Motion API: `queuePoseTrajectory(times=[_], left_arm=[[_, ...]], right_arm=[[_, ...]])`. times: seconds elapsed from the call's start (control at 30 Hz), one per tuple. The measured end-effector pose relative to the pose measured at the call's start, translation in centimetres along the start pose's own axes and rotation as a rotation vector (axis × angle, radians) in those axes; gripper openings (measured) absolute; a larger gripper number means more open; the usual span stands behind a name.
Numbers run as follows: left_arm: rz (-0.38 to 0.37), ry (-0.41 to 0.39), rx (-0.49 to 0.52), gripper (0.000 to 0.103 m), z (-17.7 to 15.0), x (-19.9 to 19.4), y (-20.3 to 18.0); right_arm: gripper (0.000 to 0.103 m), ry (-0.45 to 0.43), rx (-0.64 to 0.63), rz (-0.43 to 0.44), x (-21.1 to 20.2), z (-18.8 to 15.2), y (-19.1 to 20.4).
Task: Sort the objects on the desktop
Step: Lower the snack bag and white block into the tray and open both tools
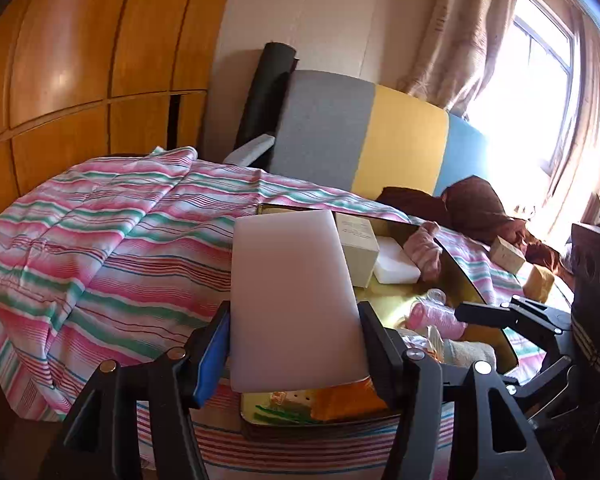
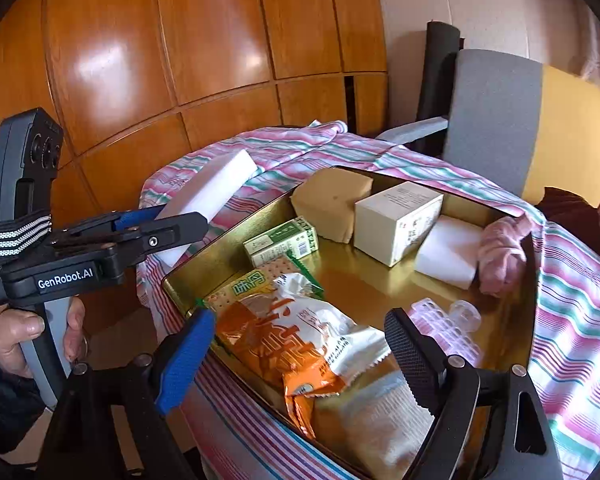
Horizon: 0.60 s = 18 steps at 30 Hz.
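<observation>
Between the left gripper's jaws sits a white rectangular foam block, pinched on both sides and raised over the striped pink-and-green bedspread. Just beyond the right gripper's spread, empty jaws lies an orange-and-white snack packet inside the shallow gold metal tray. Farther in stand a green-and-white carton, a cream cardboard box and a second white foam block.

"GenRobot.AI" stands in white letters on the black body of the left claw, at nine o'clock in the right wrist view, while the print on the green carton, the cracker packet and the white box is too small to read.
</observation>
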<state>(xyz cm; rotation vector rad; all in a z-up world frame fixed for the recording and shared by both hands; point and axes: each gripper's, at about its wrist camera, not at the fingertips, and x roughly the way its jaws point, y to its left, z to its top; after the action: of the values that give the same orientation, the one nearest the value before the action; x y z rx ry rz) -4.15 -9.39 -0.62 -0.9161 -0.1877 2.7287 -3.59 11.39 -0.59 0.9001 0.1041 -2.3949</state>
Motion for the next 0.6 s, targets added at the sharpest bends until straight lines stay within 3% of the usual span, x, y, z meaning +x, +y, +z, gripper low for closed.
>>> queuePoseTrajectory(times=[0.4, 0.6], left_arm=[[-0.086, 0.199, 0.163, 0.062, 1.6, 6.9, -2.6], [-0.075, 0.198, 0.164, 0.067, 1.3, 6.5, -2.3]], right_arm=[[0.088, -0.045, 0.149, -0.118, -4.2, -3.2, -4.3], [0.088, -0.056, 0.214, -0.163, -5.6, -4.8, -6.4]])
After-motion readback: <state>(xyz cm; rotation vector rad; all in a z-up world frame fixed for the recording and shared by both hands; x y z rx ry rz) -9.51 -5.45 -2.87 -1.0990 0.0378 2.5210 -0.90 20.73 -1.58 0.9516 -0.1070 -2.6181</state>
